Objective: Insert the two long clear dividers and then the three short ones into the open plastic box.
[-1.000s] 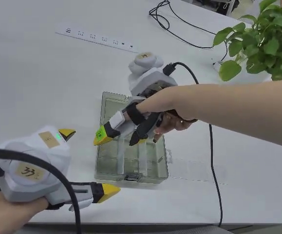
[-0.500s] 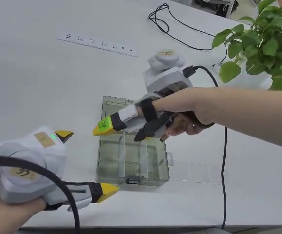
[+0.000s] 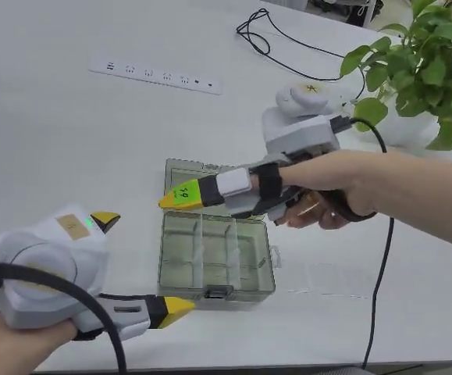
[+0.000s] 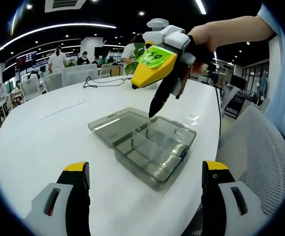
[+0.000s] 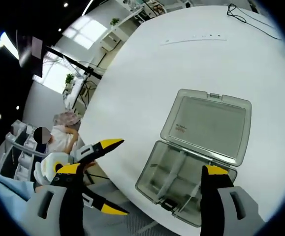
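The open clear plastic box (image 3: pixel 214 262) lies on the white table, its lid (image 3: pixel 186 173) flat behind it; upright clear dividers (image 3: pixel 199 251) split its inside. My right gripper (image 3: pixel 198 203) hovers above the box's far side, open and holding nothing, yellow tip pointing left. My left gripper (image 3: pixel 140 264) waits open just left of the box near the table's front edge. From the left gripper view the box (image 4: pixel 149 147) sits ahead of the left gripper (image 4: pixel 144 166). The right gripper view looks down on the box (image 5: pixel 181 177) between the right gripper (image 5: pixel 143 170) jaws. A flat clear divider (image 3: pixel 319 275) lies right of the box.
A white power strip (image 3: pixel 155 76) lies at the back left and a black cable (image 3: pixel 288 47) loops at the back. A potted plant (image 3: pixel 421 62) stands at the back right. The right gripper's cord (image 3: pixel 380 266) drops over the table's front edge (image 3: pixel 288 363).
My right gripper has risen off the box and drawn back to the right. The left gripper has stayed about where it was, still open.
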Demonstrator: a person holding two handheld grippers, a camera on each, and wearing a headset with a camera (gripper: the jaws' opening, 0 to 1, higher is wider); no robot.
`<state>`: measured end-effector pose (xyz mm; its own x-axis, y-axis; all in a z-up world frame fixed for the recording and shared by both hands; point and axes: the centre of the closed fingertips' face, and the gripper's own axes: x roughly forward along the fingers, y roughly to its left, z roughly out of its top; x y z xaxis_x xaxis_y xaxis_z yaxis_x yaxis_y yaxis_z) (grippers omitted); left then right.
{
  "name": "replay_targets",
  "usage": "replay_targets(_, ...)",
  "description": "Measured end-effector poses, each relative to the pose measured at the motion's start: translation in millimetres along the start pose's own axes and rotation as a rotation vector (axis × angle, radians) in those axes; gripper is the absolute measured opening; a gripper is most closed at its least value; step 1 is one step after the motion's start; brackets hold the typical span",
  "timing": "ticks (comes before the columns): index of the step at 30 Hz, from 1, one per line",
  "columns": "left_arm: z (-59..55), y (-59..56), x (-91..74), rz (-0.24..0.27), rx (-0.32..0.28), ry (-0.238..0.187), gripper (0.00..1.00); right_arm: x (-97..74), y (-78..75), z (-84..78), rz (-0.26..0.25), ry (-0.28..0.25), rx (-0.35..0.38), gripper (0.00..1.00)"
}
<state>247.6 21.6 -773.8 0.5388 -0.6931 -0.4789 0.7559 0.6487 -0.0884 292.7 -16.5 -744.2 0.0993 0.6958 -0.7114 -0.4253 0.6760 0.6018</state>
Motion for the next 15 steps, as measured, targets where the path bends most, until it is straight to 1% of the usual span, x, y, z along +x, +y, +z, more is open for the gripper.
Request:
replay_targets(1,0.0,-0.3,0.0,0.000,0.002,0.002,0.97,-2.4,-0.6,-1.8,0.002,0.000,-0.003,1.00)
replay_targets(3,0.1,-0.8,-0.1,0.000,0.003,0.004,0.97,-6.0,-2.8,-2.5,0.010,-0.019,-0.013,1.00)
replay_targets(4,0.2,-1.3,-0.1,0.000,0.005,0.006,0.97,-8.4,-2.4,-4.7,0.022,-0.026,-0.018,1.00)
replay_targets(10,1.2,-2.9,0.9,0.001,0.010,0.012,0.97,-18.8,-9.1,-10.1,0.020,-0.056,-0.035,1.00)
replay_targets(11,1.2,-3.2,1.2,0.000,0.011,0.014,0.97,-20.7,-11.1,-8.5,0.022,-0.080,-0.042,1.00)
replay_targets(12,1.4,-3.5,1.4,0.000,0.011,0.014,0.97,-22.7,-13.6,-10.9,0.020,-0.072,-0.039,1.00)
replay_targets(15,1.8,-4.4,2.5,0.000,0.010,0.017,0.97,-29.5,-20.9,-12.6,0.020,-0.093,-0.039,1.00)
